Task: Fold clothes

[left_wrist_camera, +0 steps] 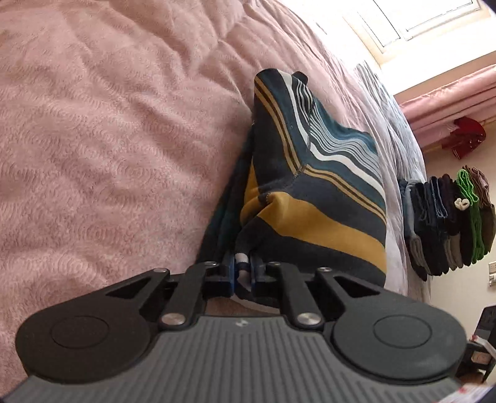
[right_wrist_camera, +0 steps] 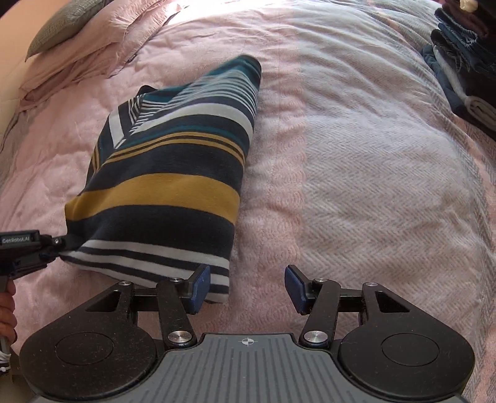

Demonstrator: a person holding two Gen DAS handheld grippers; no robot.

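A bed (right_wrist_camera: 356, 173) is covered by a pink blanket (left_wrist_camera: 108, 130), under a bright window (left_wrist_camera: 412, 18). A striped garment (right_wrist_camera: 173, 186) is draped mid-bed, its near corner pinched in the left tool (left_wrist_camera: 244, 272). The right tool (right_wrist_camera: 247, 286) is held agape beside its hem. Folded clothes (left_wrist_camera: 449, 223) are stacked beyond the garment.

Folded clothes pile (right_wrist_camera: 465, 62) cut off top-right

The left tool (left_wrist_camera: 244, 274) is clamped on a bunched edge of the striped garment (left_wrist_camera: 313, 192), which lies partly folded on the pink bed cover (left_wrist_camera: 108, 139). A stack of folded clothes (left_wrist_camera: 449, 223) sits near the bed's far edge.
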